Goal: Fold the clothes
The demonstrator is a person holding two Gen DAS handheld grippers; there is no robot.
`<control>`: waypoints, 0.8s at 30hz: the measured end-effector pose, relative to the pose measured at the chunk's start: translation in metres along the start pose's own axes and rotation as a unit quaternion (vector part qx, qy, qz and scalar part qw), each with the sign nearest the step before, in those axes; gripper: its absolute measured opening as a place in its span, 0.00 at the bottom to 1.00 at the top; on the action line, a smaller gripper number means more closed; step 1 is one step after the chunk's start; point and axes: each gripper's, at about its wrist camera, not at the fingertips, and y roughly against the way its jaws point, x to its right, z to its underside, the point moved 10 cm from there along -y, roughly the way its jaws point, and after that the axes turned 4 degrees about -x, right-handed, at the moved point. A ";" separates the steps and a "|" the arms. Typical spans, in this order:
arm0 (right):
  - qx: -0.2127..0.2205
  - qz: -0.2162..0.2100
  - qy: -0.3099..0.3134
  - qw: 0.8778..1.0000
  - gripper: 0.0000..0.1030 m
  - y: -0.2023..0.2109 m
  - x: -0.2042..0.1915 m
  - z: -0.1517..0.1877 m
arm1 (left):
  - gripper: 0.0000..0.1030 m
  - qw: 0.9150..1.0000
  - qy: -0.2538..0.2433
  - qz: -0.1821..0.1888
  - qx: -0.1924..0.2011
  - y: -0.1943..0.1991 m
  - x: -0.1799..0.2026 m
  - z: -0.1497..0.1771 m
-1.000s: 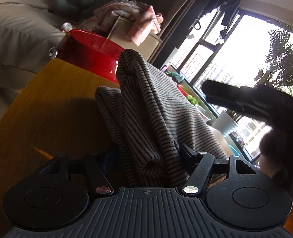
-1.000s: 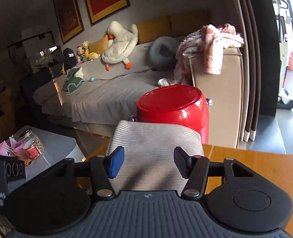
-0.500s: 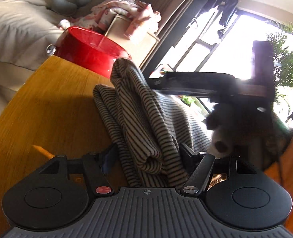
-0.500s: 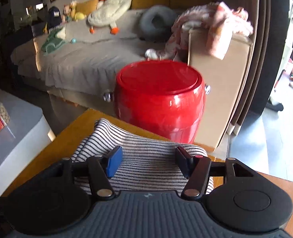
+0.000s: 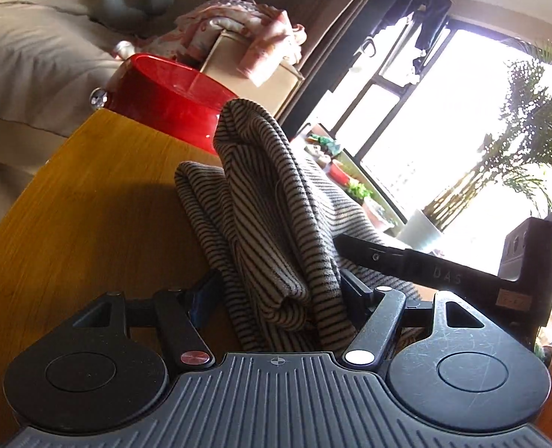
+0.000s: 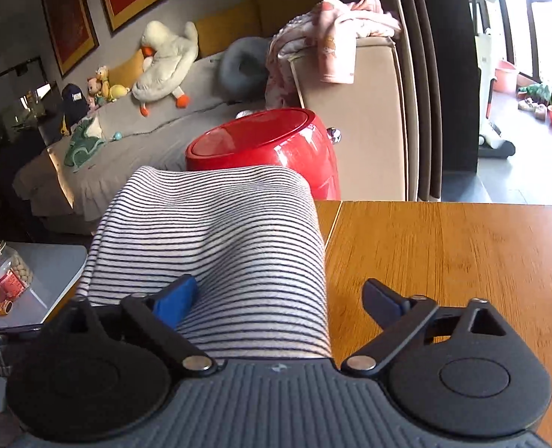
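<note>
A black-and-white striped garment lies bunched and folded on the wooden table. My left gripper has its fingers on either side of a rolled fold of it, apparently clamped. The garment also shows in the right wrist view, draped in a smooth hump over the table's left edge. My right gripper is open wide; its blue left pad touches the cloth and the right finger hangs over bare wood. The right gripper's body also shows at the right of the left wrist view.
A red round stool stands just past the table's far edge. Behind it are a beige cabinet with pink clothes on top and a grey sofa with plush toys. A low white side table with jars sits at left.
My right gripper has opened wider and shifted right, so the garment now sits toward its left finger. In the left wrist view the right gripper has dropped lower to the right.
</note>
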 end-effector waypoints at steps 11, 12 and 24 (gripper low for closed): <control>0.070 0.023 -0.038 0.997 1.00 0.069 0.011 0.035 | 0.86 0.993 -0.033 -0.080 0.078 0.048 0.027 0.029; 0.067 0.022 -0.045 0.996 1.00 0.076 0.012 0.042 | 0.88 0.993 -0.033 -0.091 0.073 0.051 0.030 0.035; 0.001 0.115 -0.050 0.992 1.00 0.122 0.037 0.101 | 1.00 0.964 -0.069 -0.255 -0.009 0.060 0.049 0.086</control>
